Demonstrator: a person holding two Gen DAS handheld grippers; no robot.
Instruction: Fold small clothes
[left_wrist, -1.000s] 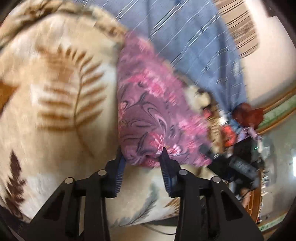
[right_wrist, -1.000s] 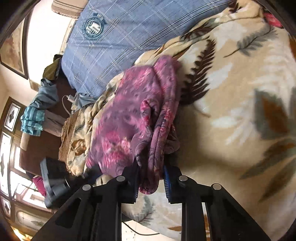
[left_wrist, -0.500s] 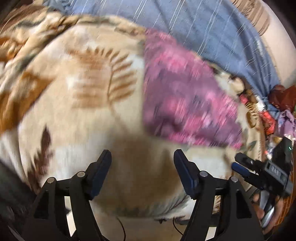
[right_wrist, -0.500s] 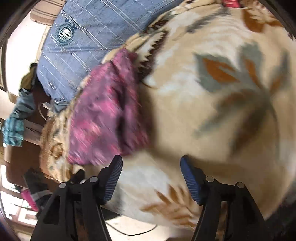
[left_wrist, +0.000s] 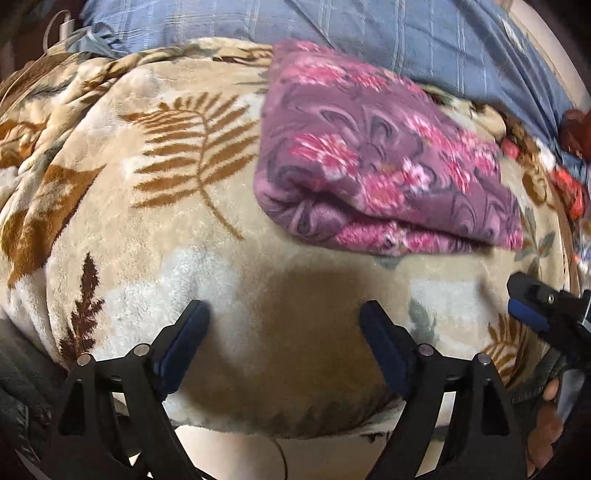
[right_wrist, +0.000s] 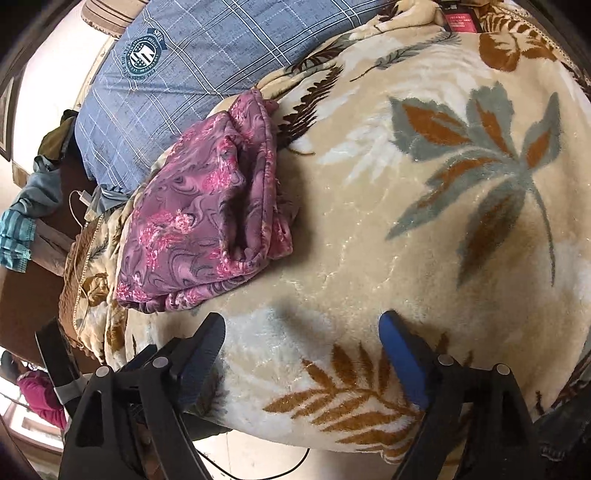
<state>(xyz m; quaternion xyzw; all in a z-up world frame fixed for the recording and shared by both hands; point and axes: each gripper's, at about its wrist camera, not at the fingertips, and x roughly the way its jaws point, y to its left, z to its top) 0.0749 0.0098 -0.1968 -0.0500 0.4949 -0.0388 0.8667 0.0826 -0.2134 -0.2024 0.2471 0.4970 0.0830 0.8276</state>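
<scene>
Now I see both released — my left hand-held gripper (left_wrist: 284, 317) and right hand-held gripper (right_wrist: 303, 328) — folded purple floral garment (left_wrist: 384, 162) ahead, long axis crosswise to the left one.

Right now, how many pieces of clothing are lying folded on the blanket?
1: the purple floral garment lies folded on the leaf-print blanket, near the blue plaid pillow. Others may lie out of view.
</scene>
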